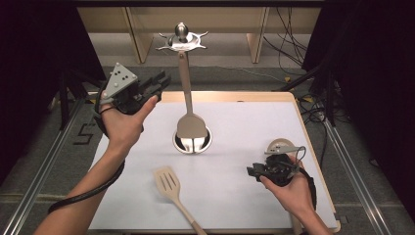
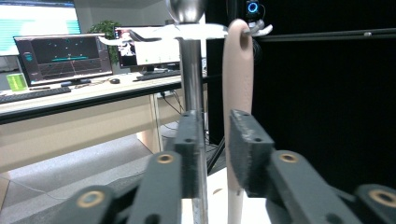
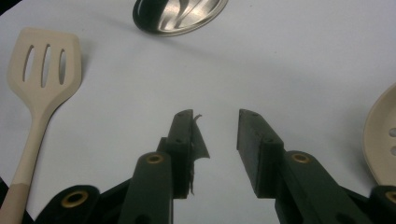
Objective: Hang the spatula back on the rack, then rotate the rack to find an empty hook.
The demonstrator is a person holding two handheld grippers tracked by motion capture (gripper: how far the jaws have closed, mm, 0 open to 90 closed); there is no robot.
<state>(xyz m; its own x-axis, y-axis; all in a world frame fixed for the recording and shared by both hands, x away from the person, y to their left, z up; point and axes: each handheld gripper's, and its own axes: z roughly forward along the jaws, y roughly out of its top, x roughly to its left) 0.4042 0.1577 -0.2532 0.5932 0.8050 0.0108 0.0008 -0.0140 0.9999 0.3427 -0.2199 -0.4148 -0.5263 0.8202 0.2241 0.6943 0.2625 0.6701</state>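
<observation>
Beige spatula [image 1: 190, 122] hangs on the steel rack [image 1: 182, 41]; left tongs [image 1: 159, 83], at ten o'clock, gape empty beside it. A nudge risks unhooking it. Right tongs [image 1: 253, 171] open, empty.

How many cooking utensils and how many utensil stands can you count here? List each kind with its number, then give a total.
Beige utensils: 3 (hanging spatula, slotted turner lying on the table, slotted spoon at the right edge)
Metal utensil stands: 1 (stand)
Total: 4
</observation>
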